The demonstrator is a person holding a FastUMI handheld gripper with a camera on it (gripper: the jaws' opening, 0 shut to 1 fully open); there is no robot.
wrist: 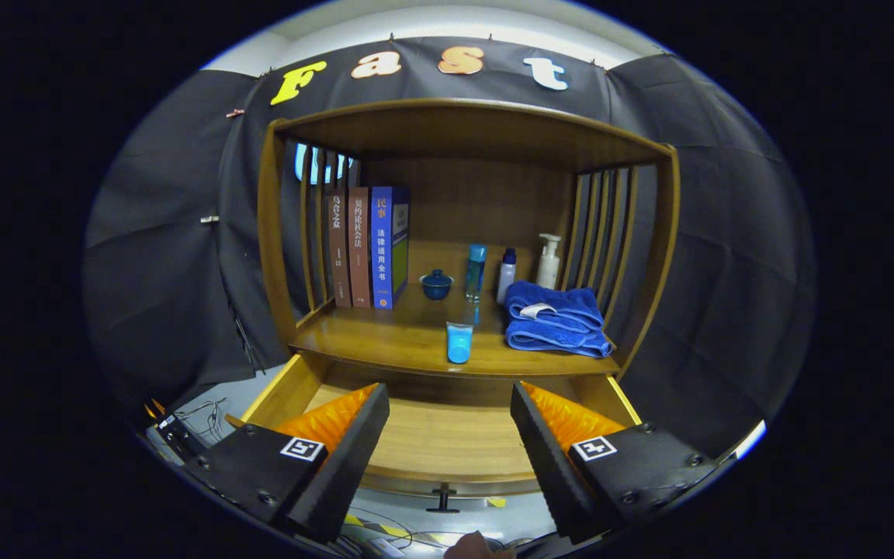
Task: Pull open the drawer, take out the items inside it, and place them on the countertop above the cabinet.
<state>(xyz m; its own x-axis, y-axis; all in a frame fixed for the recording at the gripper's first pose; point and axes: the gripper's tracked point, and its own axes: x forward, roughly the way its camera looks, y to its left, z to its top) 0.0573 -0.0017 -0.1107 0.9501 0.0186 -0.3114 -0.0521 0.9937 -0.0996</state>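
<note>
Above the pulled-out drawer [447, 442], my gripper [449, 423] hangs open; a blue tube [459, 342] stands on the countertop [385, 341] with no readable label.

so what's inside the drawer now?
The open drawer shows only bare wood between the open claw fingers. Its back, under the countertop, and its front corners behind the fingers are hidden.

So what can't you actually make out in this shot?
- Drawer, gripper view: its back part lies under the countertop, and the open gripper's two fingers cover its front corners, so anything there is hidden.
- Pump bottle: its base is hidden by the folded blue towel.
- Bottle labels: too small to tell.
</note>
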